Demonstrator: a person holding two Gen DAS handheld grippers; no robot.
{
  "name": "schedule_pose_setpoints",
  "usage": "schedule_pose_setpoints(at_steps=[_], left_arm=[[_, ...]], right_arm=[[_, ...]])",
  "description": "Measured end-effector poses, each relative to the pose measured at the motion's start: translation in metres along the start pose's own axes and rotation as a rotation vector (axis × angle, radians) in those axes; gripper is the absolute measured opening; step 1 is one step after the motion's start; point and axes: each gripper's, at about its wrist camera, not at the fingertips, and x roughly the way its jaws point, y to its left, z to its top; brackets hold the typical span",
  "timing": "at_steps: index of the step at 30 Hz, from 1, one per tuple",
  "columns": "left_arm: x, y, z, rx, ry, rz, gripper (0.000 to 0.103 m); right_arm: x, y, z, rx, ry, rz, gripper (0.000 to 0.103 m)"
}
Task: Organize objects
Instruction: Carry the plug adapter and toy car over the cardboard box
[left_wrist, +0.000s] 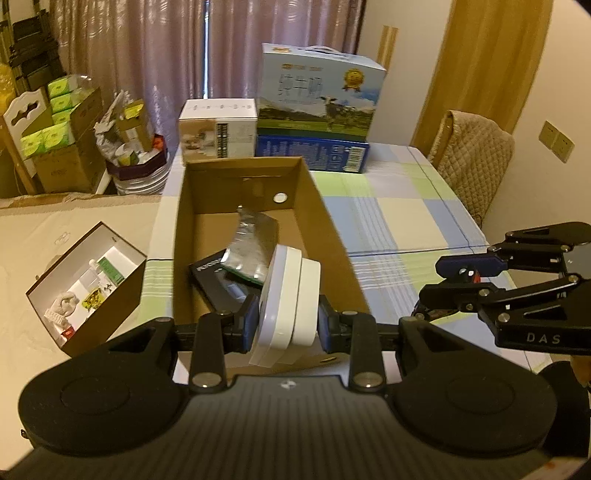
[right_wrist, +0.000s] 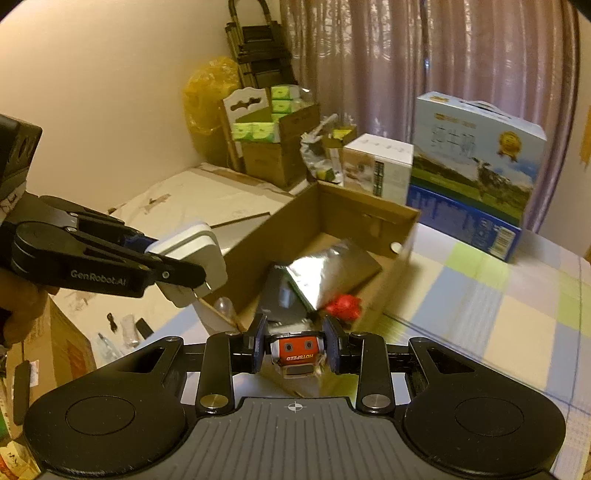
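Two things are in hand, both poised at the near end of the open carton on the checked tablecloth. The white adapter is clamped between the left gripper pads, standing on edge with its long axis running away from the camera, tilted toward the carton's inside; in the right wrist view its prongs point down over the near left wall. The carton floor lies ahead of and below that claw, so a short forward-and-down move should seat it. The right gripper is closed on a small orange device, just short of the carton's near end, beside a red wrapper. Already inside lie a foil pouch and a black box. Left looks nearer to releasing. Beyond the carton stand a milk box and a white box.
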Motion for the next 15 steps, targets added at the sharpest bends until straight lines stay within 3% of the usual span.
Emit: schedule_pose_setpoints(at_steps=[15], left_arm=[[0.04, 0.035, 0.016, -0.011, 0.053, 0.015, 0.027]], right_arm=[[0.055, -0.006, 0.024, 0.029, 0.047, 0.011, 0.03]])
